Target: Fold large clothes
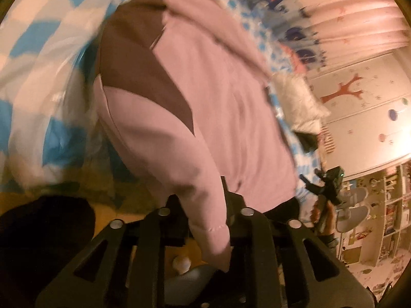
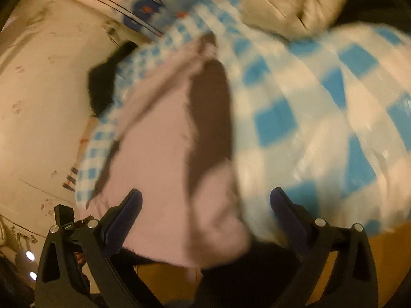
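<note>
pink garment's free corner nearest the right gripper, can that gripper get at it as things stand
Probably yes. The right gripper is open, and the pink garment hangs right before its jaws with nothing in between. The left gripper pinches another edge, off to the side. The frame is blurred, so the exact gap is unclear.

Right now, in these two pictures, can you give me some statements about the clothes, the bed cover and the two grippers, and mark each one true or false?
1. The left gripper is closed on the pink garment. True.
2. The right gripper is closed on the garment. False: its jaws stand wide apart, and the pads press on nothing.
3. The bed cover is checked in blue and white. True.
4. The garment is all one colour. False: it has brown panels as well.
5. The garment lies over the checked cover. True.
</note>
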`<action>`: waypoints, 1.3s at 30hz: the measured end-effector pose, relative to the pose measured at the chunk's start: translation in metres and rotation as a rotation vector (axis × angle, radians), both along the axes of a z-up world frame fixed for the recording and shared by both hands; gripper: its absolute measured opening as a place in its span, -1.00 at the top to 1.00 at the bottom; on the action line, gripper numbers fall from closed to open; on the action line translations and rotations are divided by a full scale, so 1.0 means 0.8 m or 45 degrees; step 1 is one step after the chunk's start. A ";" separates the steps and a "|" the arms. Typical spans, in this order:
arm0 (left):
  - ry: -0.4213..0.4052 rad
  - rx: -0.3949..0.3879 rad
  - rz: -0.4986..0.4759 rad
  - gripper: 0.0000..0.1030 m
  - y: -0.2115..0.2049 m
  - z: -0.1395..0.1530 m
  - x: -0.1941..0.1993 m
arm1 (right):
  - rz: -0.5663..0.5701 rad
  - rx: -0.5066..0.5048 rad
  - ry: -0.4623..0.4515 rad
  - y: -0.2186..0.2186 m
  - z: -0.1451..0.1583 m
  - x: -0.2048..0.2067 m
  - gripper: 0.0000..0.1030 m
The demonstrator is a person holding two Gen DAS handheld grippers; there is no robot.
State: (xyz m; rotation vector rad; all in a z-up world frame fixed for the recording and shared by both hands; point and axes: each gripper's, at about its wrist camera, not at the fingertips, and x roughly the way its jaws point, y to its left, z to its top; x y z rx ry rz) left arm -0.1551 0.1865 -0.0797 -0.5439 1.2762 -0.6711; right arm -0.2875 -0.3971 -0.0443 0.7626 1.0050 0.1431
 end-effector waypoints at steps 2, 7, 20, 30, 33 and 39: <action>0.050 0.052 0.030 0.01 0.003 -0.020 -0.002 | 0.107 0.070 0.033 0.000 -0.013 0.004 -0.86; 0.105 0.164 0.115 -0.53 0.010 -0.067 -0.002 | 0.278 0.095 0.100 0.037 -0.027 0.017 -0.86; 0.002 -0.060 0.108 0.80 -0.006 -0.011 0.001 | 0.592 -0.092 0.237 0.100 -0.051 0.062 -0.83; 0.142 0.040 0.129 0.69 -0.001 -0.069 0.014 | 0.644 -0.030 0.169 0.117 -0.046 0.051 0.39; 0.056 -0.047 0.131 0.81 -0.001 -0.030 0.009 | 0.605 0.077 0.017 0.117 -0.009 0.049 0.44; -0.177 -0.227 0.140 0.83 0.001 0.089 0.023 | 0.488 0.331 -0.229 0.092 0.039 0.066 0.45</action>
